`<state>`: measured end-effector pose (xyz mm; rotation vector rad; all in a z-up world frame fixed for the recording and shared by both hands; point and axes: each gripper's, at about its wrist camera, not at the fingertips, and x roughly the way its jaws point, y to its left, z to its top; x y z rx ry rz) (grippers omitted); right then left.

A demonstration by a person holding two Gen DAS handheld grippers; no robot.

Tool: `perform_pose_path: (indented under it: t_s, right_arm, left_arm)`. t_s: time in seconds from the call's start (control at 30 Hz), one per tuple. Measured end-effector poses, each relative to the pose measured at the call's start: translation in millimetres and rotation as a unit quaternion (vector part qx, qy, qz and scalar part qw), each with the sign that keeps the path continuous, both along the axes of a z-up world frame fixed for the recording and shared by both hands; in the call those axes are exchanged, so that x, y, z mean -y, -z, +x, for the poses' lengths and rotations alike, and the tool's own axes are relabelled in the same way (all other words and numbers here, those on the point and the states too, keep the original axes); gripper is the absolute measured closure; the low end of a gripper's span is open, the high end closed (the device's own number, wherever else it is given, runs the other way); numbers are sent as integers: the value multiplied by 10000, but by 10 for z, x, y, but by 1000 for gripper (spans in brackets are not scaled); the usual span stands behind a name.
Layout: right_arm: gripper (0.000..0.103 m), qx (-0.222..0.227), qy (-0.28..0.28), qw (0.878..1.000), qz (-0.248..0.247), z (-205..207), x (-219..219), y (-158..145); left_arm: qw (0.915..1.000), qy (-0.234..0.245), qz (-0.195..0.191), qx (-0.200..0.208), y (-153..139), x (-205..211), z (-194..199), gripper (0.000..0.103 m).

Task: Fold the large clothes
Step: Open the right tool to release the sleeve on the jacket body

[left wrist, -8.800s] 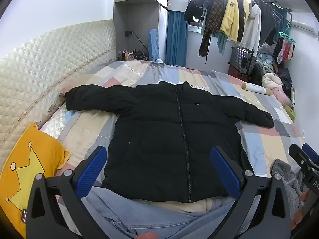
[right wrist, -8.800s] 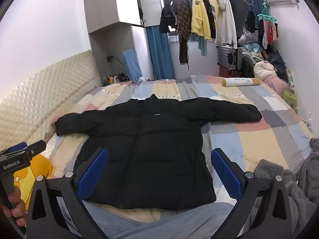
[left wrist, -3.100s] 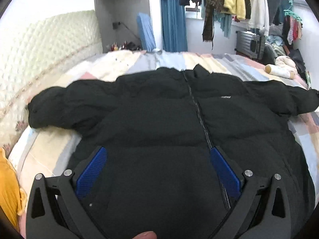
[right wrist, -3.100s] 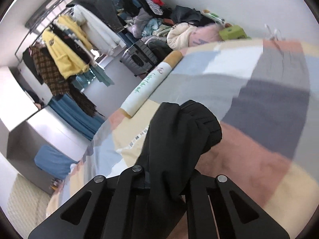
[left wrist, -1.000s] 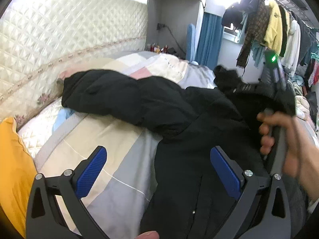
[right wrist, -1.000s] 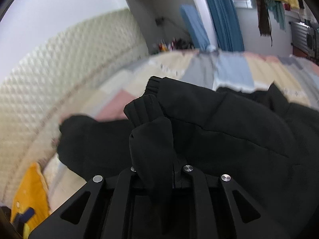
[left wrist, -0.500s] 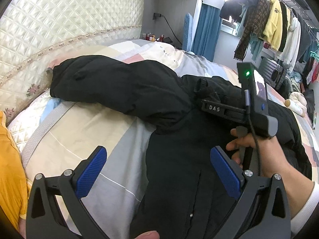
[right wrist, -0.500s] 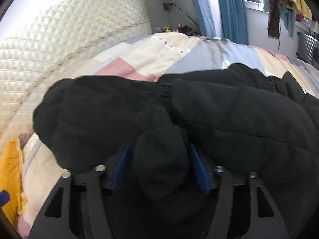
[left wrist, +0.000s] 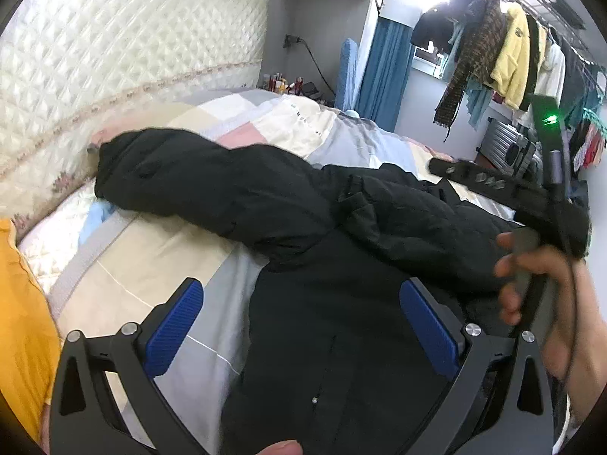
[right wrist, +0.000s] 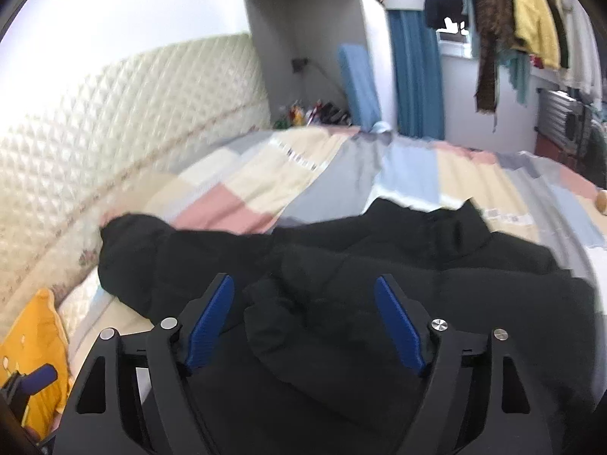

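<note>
The black puffy jacket (left wrist: 341,265) lies flat on the bed (left wrist: 159,265), on a blanket made of soft colored squares. It is big, dark and shiny, with a zipper down the front. One sleeve (left wrist: 182,174) stretches out toward the padded headboard (left wrist: 114,60). The other sleeve (left wrist: 417,220) is folded over and lies across the chest.

The left gripper (left wrist: 301,311) hangs over the lower part of the jacket. Its blue fingers are spread wide and hold nothing. The right gripper (right wrist: 303,314) is over the folded sleeve, also spread apart with nothing pinched. In the left view, a hand (left wrist: 550,292) holds the right tool, and the letters on its black arm are too blurry to read.

A yellow pillow (left wrist: 19,322) sits at the left edge of the bed. Clothes hang on a rack (left wrist: 512,45) by the window.
</note>
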<state>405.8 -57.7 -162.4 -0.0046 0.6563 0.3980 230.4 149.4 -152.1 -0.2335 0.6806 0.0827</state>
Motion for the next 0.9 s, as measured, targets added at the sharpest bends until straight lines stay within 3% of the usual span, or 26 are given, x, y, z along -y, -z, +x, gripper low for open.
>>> perform_pose_path:
  t_s: [0.27,0.4,0.63,0.77,0.9]
  right_arm:
    - [25,326,250,9991,-32,-519,530,-560]
    - [24,430,367,9984,-49,-865,754,-665]
    - [18,824,708,9931,-451,-1508,1083,-555]
    - [17,795,827,9918,-571,-1774,1247,-373]
    - [16,711,954,9912,-578,-1948,1391,-249]
  left_arm:
    - [9996,187,-16,227,-349,225,-250,0]
    - [9991,297,22,302,-469,325,-412,0]
    - [9969,296,15,729,-491,409,-594,0]
    - [9974,480,-173,510,-318,430,-516,0]
    - [9976,496,-65,481,-241,518,-508,0]
